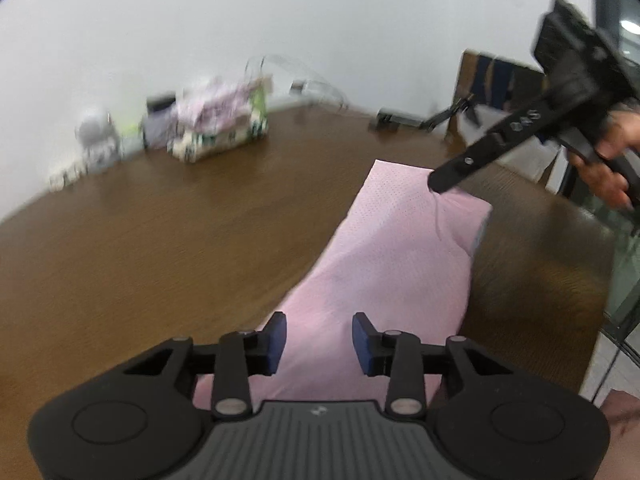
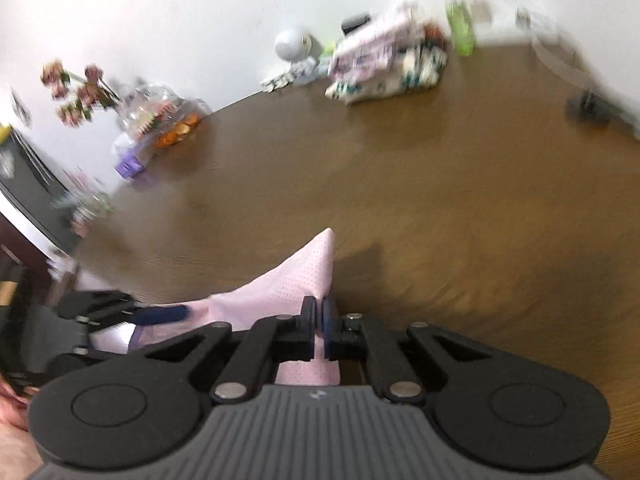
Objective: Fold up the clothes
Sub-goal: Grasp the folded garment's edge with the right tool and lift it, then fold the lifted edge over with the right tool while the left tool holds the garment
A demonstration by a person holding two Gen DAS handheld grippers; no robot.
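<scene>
Brown wooden counter (image 2: pixel 440 184) against a white wall (image 1: pixel 280 20); right fingers (image 2: pixel 319 326) pinch pink garment (image 1: pixel 384 248), left fingers (image 1: pixel 319 344) parted above it.

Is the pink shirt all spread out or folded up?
Folded, at least partly: the pink garment lies as a long narrow strip on the wooden table. The right gripper pinches one corner, lifting it.

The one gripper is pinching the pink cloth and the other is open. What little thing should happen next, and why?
Probably the right gripper should carry its pinched corner of the pink cloth over toward the near end. It is shut on the fabric, lifting it off the brown table, while the left gripper hangs open over the near end, gripping nothing. That would fold the cloth in half.
</scene>
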